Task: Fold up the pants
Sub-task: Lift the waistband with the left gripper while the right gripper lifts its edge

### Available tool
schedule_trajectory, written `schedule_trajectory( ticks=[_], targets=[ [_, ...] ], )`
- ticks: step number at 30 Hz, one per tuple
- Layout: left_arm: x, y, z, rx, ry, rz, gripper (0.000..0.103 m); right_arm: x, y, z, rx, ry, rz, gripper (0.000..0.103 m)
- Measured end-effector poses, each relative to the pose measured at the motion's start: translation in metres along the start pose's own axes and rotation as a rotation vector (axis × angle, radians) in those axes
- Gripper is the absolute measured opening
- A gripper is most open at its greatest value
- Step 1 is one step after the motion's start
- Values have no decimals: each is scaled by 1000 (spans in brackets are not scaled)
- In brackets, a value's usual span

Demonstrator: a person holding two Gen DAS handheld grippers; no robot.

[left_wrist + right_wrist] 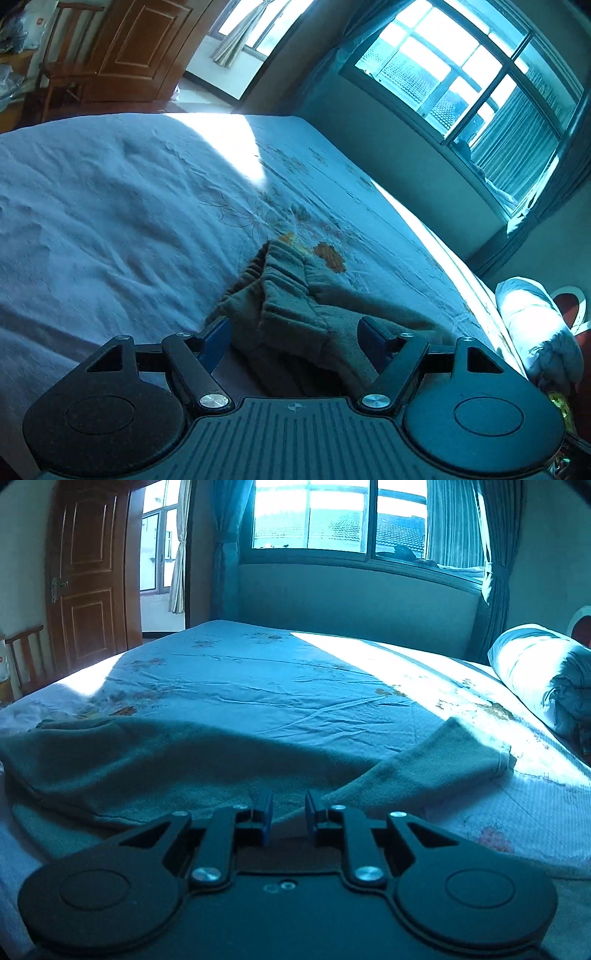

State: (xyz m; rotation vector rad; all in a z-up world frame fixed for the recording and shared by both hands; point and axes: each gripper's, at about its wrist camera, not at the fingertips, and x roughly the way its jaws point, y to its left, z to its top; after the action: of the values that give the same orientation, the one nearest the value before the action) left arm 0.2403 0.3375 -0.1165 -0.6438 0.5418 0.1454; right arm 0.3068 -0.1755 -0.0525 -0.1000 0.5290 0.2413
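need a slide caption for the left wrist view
Left claw, open, poised over the bunched waistband of green pants on a floral-print bed sheet.
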Motion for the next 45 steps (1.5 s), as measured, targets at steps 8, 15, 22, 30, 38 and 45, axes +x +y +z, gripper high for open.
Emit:
schedule_trajectory(
  ticks=[8, 15, 22, 30, 38, 45],
  targets=[
    [33, -16, -7, -15, 68, 26, 75, 34, -9, -11, 144, 88, -30, 12],
    [47, -15, -5, -62, 58, -6, 75, 61, -11, -15, 256, 158, -48, 24],
    [54, 0, 1, -178, 69, -58, 47, 86, -22, -17, 410, 244, -2, 1],
    [57, -26, 56, -64, -23, -366, 31, 14, -31, 15, 359, -56, 91, 0],
    [97, 51, 51, 5, 213, -109, 18, -26, -15, -67, 207, 74, 114, 0],
    [82, 64, 39, -24, 166, -135, 18, -12, -12, -81, 295, 125, 90, 0]
  ],
)
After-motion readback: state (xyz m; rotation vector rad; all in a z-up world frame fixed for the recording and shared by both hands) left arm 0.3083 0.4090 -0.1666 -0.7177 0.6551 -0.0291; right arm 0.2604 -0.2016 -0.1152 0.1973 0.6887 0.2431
